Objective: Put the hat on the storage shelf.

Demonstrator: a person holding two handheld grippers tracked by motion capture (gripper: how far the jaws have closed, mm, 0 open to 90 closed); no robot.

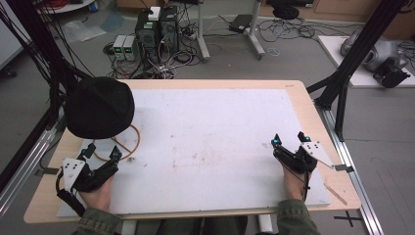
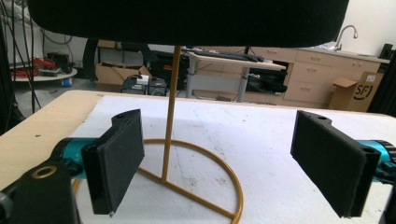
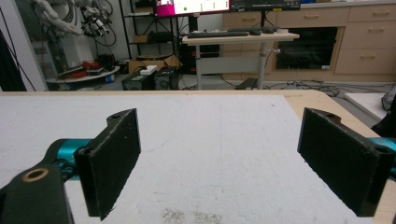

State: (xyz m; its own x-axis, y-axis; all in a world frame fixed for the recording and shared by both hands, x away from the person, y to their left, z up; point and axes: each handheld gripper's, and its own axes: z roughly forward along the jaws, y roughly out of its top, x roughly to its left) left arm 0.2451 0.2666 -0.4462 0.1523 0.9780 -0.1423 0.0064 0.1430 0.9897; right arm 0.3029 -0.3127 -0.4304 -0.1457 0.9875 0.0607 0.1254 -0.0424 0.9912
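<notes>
A black knit hat [image 1: 100, 107] sits on top of a thin gold wire stand [image 1: 132, 142] at the left of the white board [image 1: 215, 142]. In the left gripper view the hat [image 2: 187, 21] hangs overhead, and the stand's upright rod [image 2: 170, 112] rises from its ring base [image 2: 224, 175]. My left gripper [image 1: 102, 152] is open just in front of the ring base, its pads [image 2: 119, 156] wide apart and empty. At the right of the board my right gripper [image 1: 289, 139] is open, its pads [image 3: 112, 158] holding nothing over bare white board [image 3: 215, 149].
The board lies on a wooden table [image 1: 308, 105]. Black frame posts [image 1: 352, 54] stand off the right edge and cables hang at the left. Computers [image 1: 156, 29] and desk legs are on the floor beyond the far edge.
</notes>
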